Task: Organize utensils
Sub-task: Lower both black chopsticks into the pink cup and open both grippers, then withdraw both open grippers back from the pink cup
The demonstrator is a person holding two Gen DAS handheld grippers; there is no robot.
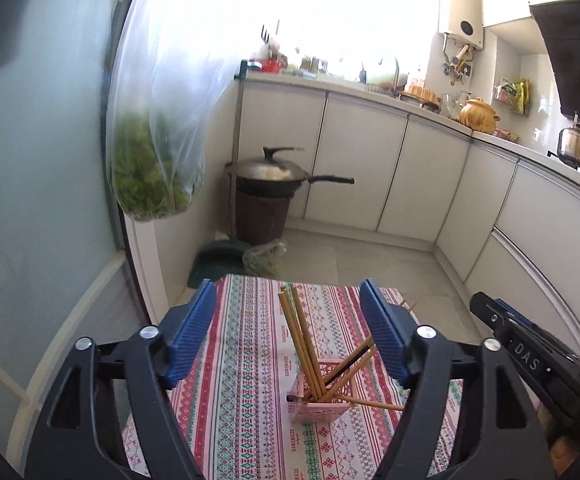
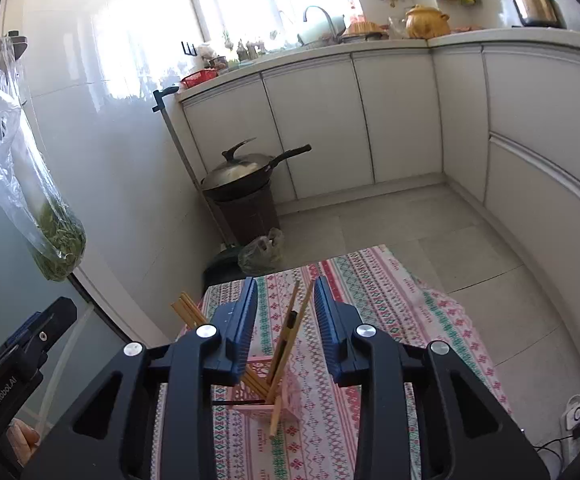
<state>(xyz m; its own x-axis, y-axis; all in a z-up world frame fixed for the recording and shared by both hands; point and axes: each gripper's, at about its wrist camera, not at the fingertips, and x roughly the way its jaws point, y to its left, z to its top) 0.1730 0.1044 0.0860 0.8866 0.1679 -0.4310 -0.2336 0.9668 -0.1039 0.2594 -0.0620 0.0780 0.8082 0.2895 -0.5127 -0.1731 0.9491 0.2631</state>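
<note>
- While both tools are hovering above the patterned surface [image 1: 249,360], the pink holder [image 1: 320,404] is standing on the cloth near its middle, with the chopsticks [image 1: 298,344] leaning out of it at different angles.
- The left tool [image 1: 287,332] is standing wide apart, its blue pads [image 1: 193,336] flanking the holder from above and touching nothing; the tall wooden sticks are showing in the gap, clear of both pads.
- The right tool [image 2: 285,320] is standing partly apart, with two wooden chopsticks [image 2: 290,332] rising up between its jaws; neither pad is pressing on them, so they are resting free in the holder [image 2: 267,404].
- One dark chopstick [image 2: 237,403] is lying nearly flat across the holder's rim, and a wooden one [image 2: 275,420] is slanting out over the front edge onto the cloth.
- A further bundle of wooden sticks [image 2: 187,312] is poking out to the left of the right tool's left pad.
- In the left wrist view, the right tool's black body is showing at the right edge [image 1: 526,352]; in the right wrist view, the left tool's body is showing at the lower left [image 2: 29,344].
- Beyond the surface, a lidded wok [image 1: 273,172] is sitting on a brown bin [image 1: 261,216] by the white cabinets [image 1: 370,160], and a clear bag of greens [image 1: 149,148] is hanging at the left.
</note>
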